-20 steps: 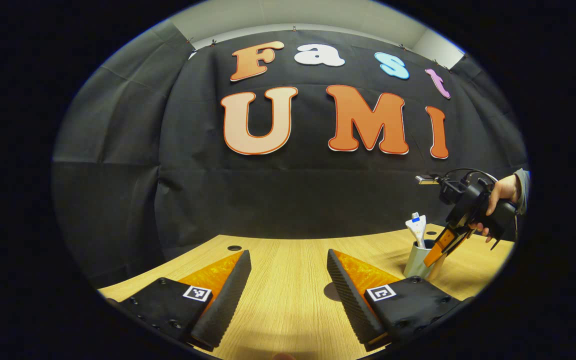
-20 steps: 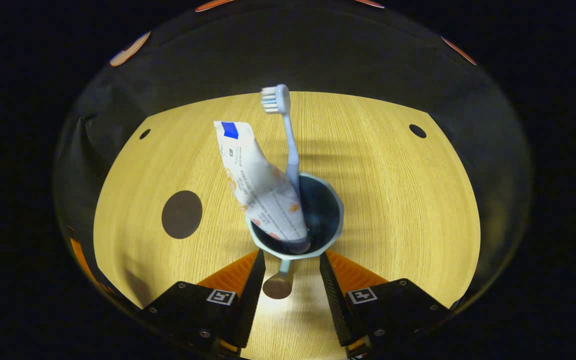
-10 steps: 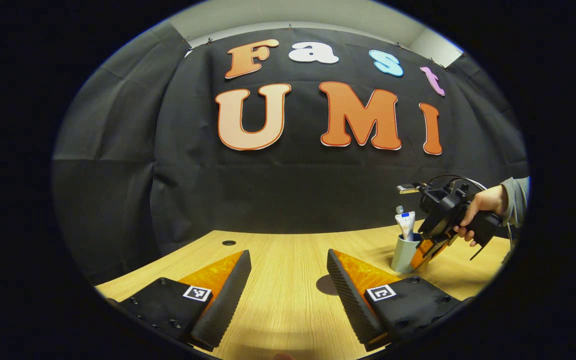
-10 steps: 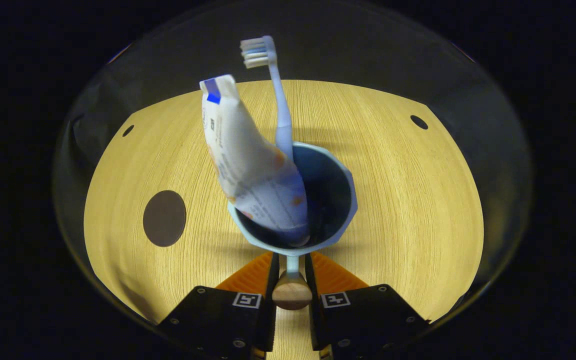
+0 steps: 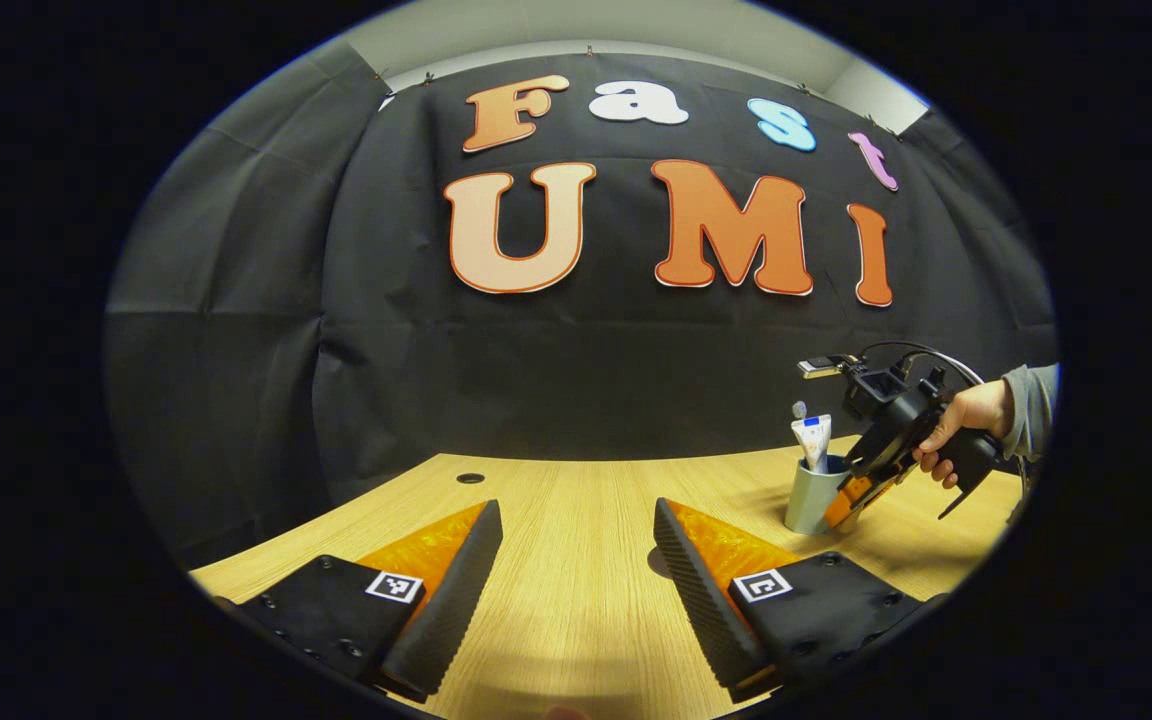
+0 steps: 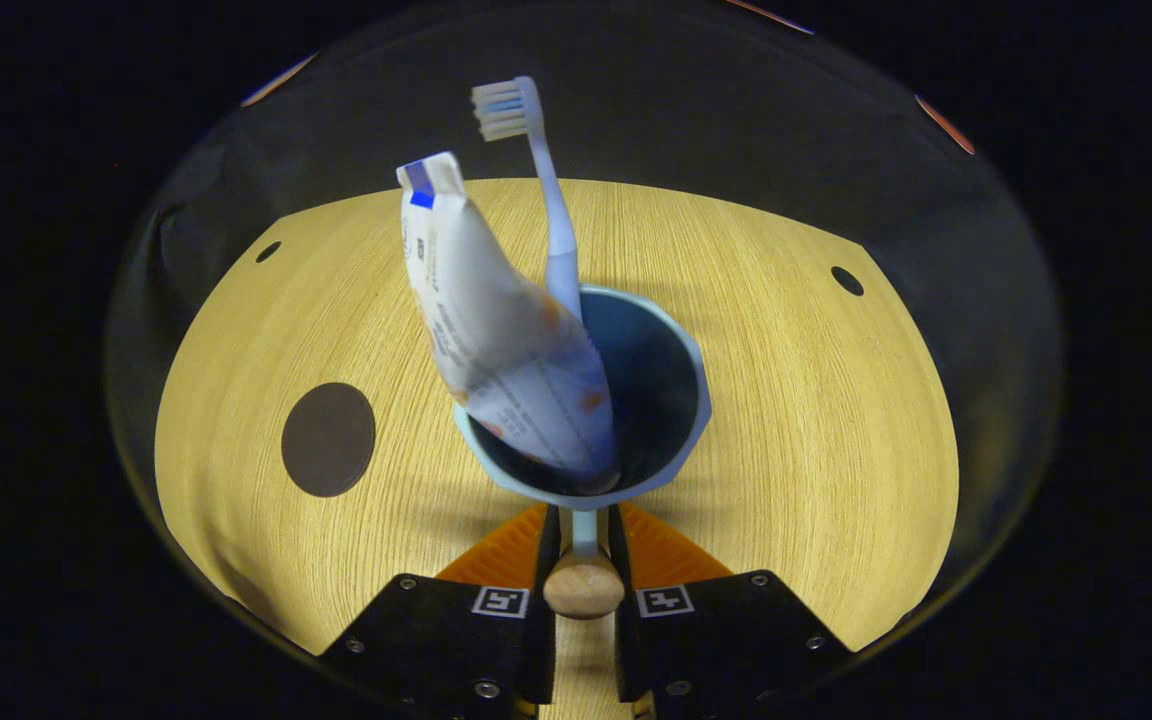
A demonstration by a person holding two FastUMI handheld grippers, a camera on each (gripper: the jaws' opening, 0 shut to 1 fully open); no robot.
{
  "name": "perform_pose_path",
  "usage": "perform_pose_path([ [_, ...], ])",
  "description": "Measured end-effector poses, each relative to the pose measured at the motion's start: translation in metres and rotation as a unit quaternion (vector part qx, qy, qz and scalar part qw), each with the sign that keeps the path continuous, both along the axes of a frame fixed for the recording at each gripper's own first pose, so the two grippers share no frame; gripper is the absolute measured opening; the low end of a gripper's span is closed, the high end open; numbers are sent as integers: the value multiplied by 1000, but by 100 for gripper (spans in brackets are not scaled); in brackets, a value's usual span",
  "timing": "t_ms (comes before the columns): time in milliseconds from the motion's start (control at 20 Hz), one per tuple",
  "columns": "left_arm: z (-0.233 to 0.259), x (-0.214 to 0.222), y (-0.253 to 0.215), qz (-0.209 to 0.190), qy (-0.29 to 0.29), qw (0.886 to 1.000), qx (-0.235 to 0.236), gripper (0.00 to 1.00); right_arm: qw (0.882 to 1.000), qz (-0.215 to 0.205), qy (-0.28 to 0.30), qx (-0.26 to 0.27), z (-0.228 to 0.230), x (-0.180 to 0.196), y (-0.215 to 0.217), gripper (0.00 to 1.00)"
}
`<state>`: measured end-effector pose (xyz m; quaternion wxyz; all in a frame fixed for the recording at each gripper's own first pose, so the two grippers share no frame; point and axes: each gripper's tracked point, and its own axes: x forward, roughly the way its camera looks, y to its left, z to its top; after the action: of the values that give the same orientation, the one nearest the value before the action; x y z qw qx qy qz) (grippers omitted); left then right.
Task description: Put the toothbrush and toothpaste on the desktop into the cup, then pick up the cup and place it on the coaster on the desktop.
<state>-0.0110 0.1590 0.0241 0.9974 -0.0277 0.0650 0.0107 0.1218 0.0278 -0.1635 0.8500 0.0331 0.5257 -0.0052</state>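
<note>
Right gripper (image 6: 581,545): the jaws are clenched on the slim handle of the pale blue faceted cup (image 6: 681,440), one finger on each side, with the handle's round wooden end knob (image 6: 583,590) showing between them. The cup stands directly ahead of the jaws. Whether its base rests on the light wood-grain tabletop (image 6: 816,400) or is lifted cannot be told.

Cup contents: a white toothpaste tube with a blue stripe at its crimped end (image 6: 496,330) leans toward the cup's left rim in the right gripper view. A light blue toothbrush with white and blue bristles (image 6: 546,200) stands just behind the tube, bristle head up.

Coaster: a dark brown round coaster (image 6: 328,440) lies flat on the tabletop to the left of the cup, apart from it, with nothing on it.

Left gripper (image 5: 576,575): the jaws are released, spread wide over bare tabletop, grasping nothing. In the left gripper view the cup stands to the far right of these jaws, with the right gripper at its side, held by a hand (image 5: 966,420) in a grey sleeve (image 5: 1031,400).
</note>
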Motion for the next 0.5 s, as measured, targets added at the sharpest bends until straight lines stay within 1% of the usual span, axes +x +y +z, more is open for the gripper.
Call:
perform_pose_path([
  [100,-3,-1,3,2,1,1000,-1,96,1000,5,-6,12,0,1,1,25],
  [200,-4,-4,6,3,2,1000,-1,97,999,13,-20,21,1,5,3,25],
  [350,-6,-3,9,5,4,1000,-1,96,999,36,-25,11,-1,8,-3,24],
  [500,-8,-4,15,11,5,1000,2,97,998,51,-31,22,0,10,-2,24],
])
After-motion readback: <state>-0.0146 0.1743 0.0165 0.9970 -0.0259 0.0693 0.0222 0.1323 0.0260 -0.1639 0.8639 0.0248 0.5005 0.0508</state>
